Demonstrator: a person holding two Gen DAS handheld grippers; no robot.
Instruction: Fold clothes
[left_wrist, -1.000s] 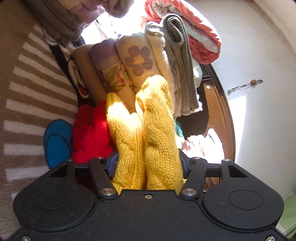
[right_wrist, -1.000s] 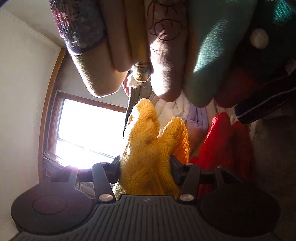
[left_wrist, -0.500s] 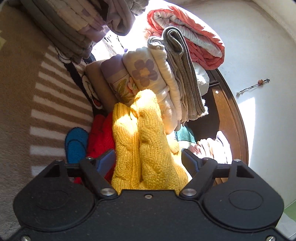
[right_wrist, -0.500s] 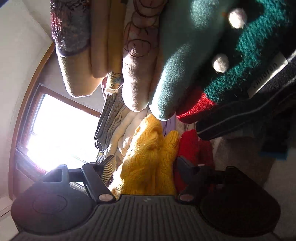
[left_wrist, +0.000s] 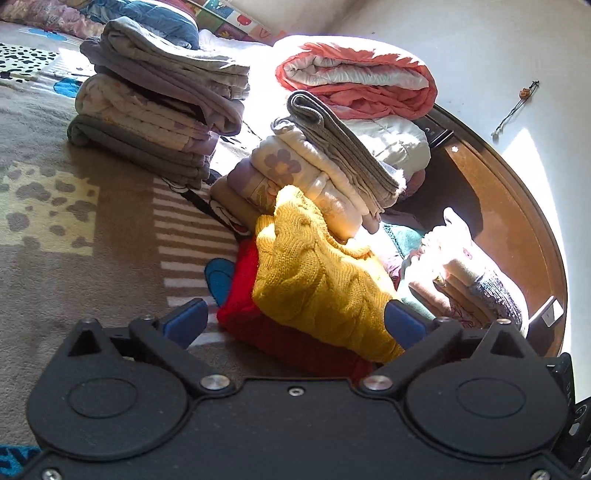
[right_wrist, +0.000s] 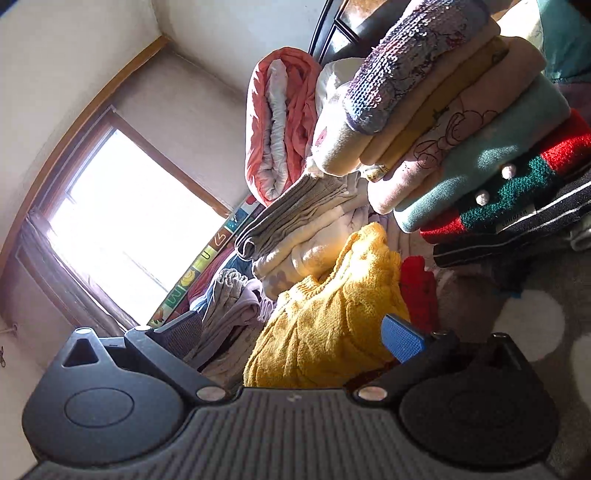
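both grippers spread wide, nothing gripped: left gripper (left_wrist: 293, 323), right gripper (right_wrist: 291, 338). folded yellow sweater (left_wrist: 317, 273) sits centre frame on a red garment (left_wrist: 243, 295), seemingly leaning against the floral stack (left_wrist: 295, 177) behind it.

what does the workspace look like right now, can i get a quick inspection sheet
surface: patterned rug with stripes and spots, partly sunlit
job's things: yellow knit sweater folded, lying on a red knit; both on the rug
clutter: three folded stacks, a grey-topped stack, a floral stack and a sequin-topped stack; rolled coral quilt behind
grippers: left hand-held gripper open, jaws either side of the sweater, not pinching; right hand-held gripper open at the sweater's other end
cables: nothing seen
surroundings: curved wooden bed frame, white wall, bright window
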